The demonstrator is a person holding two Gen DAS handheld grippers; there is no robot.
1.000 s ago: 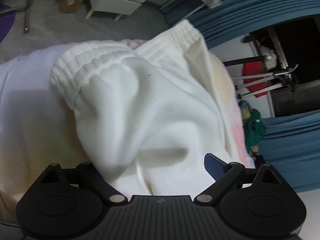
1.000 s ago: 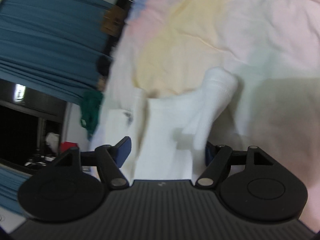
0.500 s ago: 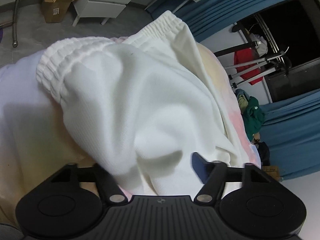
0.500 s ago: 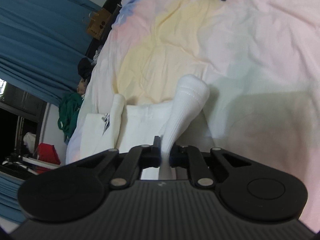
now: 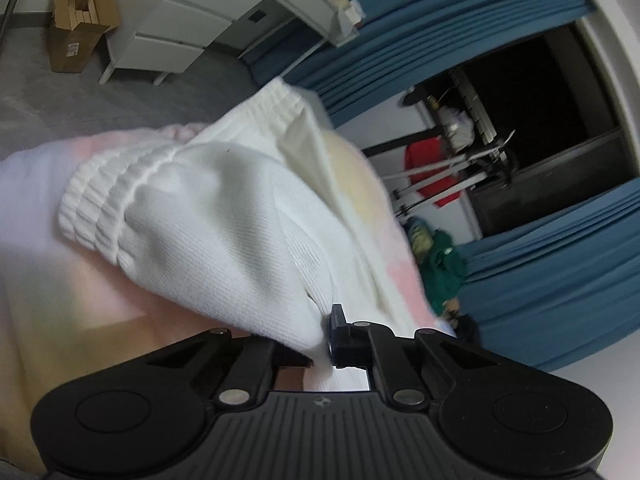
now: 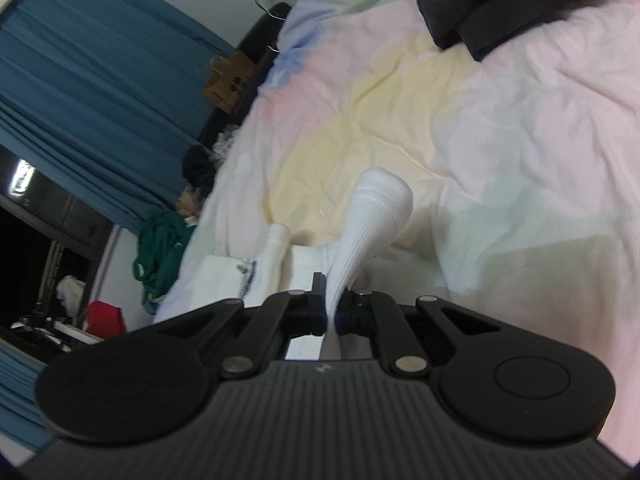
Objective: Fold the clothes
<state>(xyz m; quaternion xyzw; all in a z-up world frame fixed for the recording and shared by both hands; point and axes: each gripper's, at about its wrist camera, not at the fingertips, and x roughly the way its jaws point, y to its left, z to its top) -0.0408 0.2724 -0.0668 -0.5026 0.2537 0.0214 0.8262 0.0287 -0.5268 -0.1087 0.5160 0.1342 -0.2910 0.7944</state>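
Observation:
White knit shorts with a ribbed elastic waistband [image 5: 224, 216] lie bunched on a pastel bedsheet [image 5: 48, 184]. My left gripper [image 5: 320, 340] is shut on a fold of the shorts near their lower edge. In the right wrist view the same white garment [image 6: 372, 220] rises as a narrow ridge from my right gripper [image 6: 332, 312], which is shut on it. More of the white fabric [image 6: 304, 264] lies flat behind, with a small printed mark at its left.
A dark garment [image 6: 500, 4] lies at the far right of the bed [image 6: 500, 128]. A green garment [image 5: 444, 268] hangs by blue curtains [image 5: 560, 280]. A cardboard box [image 5: 76, 28] and a white cabinet [image 5: 188, 24] stand on the grey floor.
Both grippers went from open to shut on the white shorts, the right one first, then the left. The fabric is now pulled up into ridges between the fingers.

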